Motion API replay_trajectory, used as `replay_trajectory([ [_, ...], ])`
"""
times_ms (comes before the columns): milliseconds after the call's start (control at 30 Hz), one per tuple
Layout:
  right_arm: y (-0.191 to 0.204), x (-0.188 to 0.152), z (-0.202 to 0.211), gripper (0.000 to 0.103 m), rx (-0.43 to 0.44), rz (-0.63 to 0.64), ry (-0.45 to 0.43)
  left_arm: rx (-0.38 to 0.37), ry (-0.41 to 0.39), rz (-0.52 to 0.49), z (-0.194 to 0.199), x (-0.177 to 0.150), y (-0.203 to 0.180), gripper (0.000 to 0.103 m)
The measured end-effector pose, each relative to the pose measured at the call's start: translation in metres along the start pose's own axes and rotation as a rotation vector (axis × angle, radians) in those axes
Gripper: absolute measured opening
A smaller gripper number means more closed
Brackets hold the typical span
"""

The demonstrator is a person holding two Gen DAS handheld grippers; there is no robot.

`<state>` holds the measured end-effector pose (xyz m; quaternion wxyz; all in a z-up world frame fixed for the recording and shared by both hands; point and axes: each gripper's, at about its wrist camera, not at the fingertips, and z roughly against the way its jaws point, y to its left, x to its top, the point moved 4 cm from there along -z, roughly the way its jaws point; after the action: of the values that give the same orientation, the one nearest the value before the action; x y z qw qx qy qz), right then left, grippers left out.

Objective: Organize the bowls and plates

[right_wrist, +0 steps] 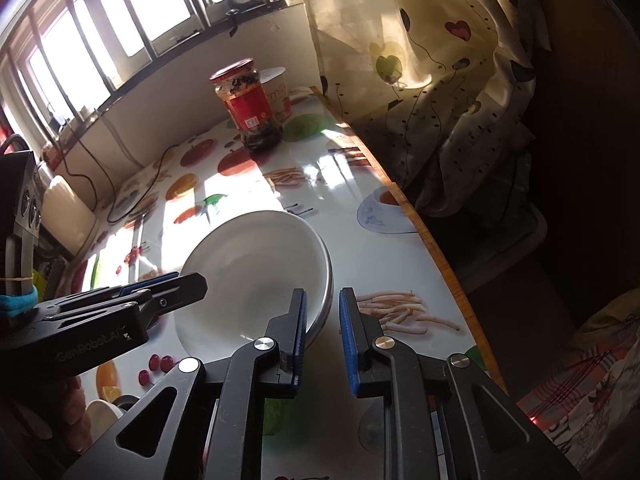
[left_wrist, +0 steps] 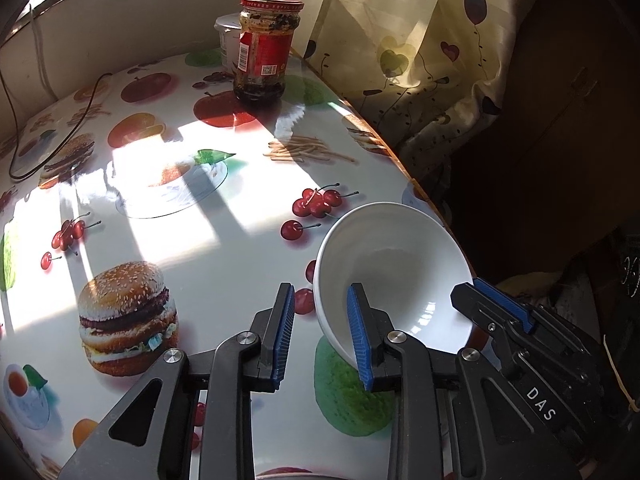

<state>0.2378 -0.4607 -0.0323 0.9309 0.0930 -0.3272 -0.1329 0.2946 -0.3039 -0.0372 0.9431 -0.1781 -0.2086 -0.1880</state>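
Observation:
A white bowl [left_wrist: 394, 268] stands tilted near the table's right edge. My left gripper [left_wrist: 322, 332] is open; its right finger [left_wrist: 360, 336] is inside the bowl and its left finger [left_wrist: 282, 328] is outside the rim. My right gripper [right_wrist: 322, 340] is open too, with its left finger [right_wrist: 298, 332] at the bowl's [right_wrist: 256, 276] right rim and its right finger outside. In the left wrist view the right gripper [left_wrist: 500, 312] reaches the bowl's right side. The bowl appears to rest on a second dish underneath, seen as a rim [right_wrist: 326, 300].
The table has a glossy food-print cloth [left_wrist: 224, 248]. A red-lidded jar [left_wrist: 264, 48] and a white tub [left_wrist: 229, 38] stand at the far end. A black cable [left_wrist: 60, 136] lies at the far left. A curtain [right_wrist: 420, 60] hangs beyond the table's right edge [right_wrist: 436, 248].

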Motion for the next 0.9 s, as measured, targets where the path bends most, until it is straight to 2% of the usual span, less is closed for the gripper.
replay_trajectory([
  [100, 0.0015, -0.0005, -0.0011, 0.016, 0.0, 0.004, 0.004, -0.003, 0.007, 0.004, -0.0023, -0.0004, 0.0004, 0.028],
  [200, 0.0027, -0.0007, -0.002, 0.014, 0.004, 0.004, 0.002, -0.009, 0.008, -0.004, -0.004, -0.0008, -0.0018, 0.018],
  [567, 0.0034, -0.0006, -0.0026, 0.014, 0.002, 0.007, 0.001, -0.002, 0.003, -0.005, -0.0053, -0.0005, -0.0019, 0.014],
  [900, 0.0037, -0.0004, -0.0026, 0.014, 0.003, 0.006, 0.0, 0.005, -0.002, -0.001, -0.0045, -0.0006, -0.0017, 0.014],
])
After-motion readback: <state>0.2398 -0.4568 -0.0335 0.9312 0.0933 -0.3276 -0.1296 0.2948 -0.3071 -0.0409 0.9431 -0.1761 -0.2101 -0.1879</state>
